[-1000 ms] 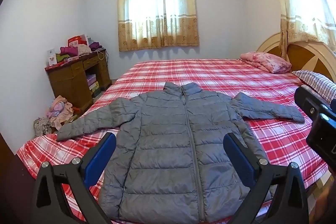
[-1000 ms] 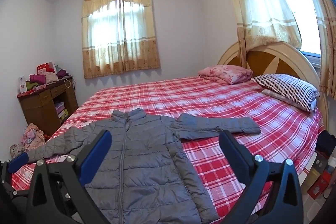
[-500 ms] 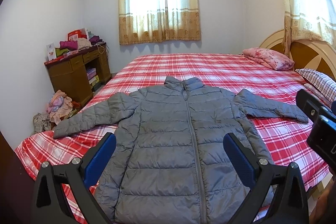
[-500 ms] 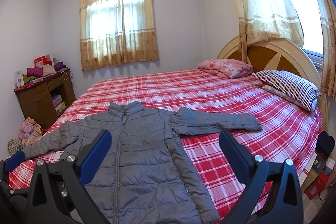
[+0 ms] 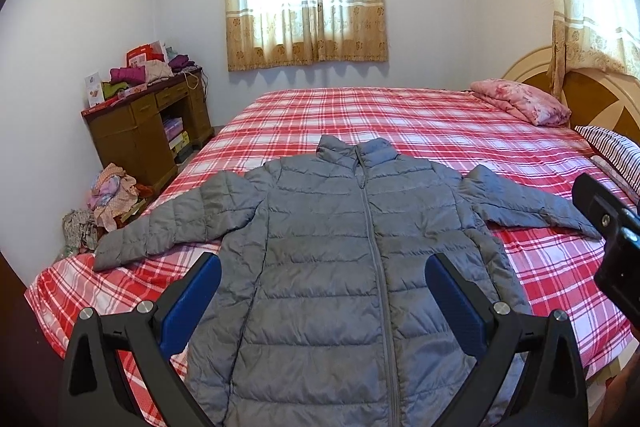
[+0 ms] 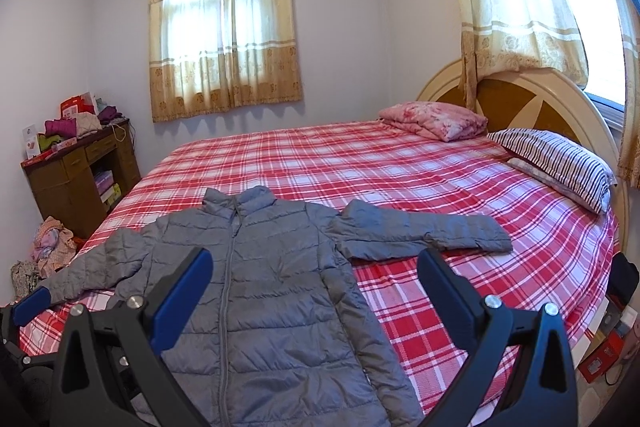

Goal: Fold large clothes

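Both cameras have tilted lower since a second ago. At far left, a wooden desk (image 5: 148, 131) piled with clothes stands against the white wall. A grey puffer jacket (image 5: 344, 255) lies flat, zipped, sleeves spread, on the red plaid bed (image 5: 400, 115). Left gripper (image 5: 322, 299) and right gripper (image 6: 314, 295) hover above it, jaws spread wide, empty. Pillows (image 6: 556, 163) rest by the headboard (image 6: 520, 95) at right.

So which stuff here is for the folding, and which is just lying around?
For the folding:
grey puffer jacket
left hand-held gripper
right hand-held gripper

Just lying around:
pink folded blanket
striped pillow
clothes pile on the floor
wooden desk
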### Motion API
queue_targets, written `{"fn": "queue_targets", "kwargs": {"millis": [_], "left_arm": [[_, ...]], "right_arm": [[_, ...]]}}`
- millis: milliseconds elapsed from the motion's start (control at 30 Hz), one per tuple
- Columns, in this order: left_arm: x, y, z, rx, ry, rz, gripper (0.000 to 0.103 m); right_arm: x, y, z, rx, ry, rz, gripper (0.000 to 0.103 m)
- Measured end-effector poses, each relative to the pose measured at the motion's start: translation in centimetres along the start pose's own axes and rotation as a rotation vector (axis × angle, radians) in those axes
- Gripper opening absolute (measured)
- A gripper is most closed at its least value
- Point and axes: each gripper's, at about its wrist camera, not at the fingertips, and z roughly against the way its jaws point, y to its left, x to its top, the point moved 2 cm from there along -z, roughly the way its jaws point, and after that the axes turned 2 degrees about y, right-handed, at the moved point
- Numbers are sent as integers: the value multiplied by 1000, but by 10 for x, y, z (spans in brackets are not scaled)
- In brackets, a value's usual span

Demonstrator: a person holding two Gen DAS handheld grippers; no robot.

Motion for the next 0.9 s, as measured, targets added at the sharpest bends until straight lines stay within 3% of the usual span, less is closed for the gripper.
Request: {"fn": "queue_targets", "kwargs": {"millis": [900], "left_arm": [[-3, -2, 9, -6, -21, 5, 102]], "right_arm": [[-3, 6, 0, -2, 9, 14, 103]]}}
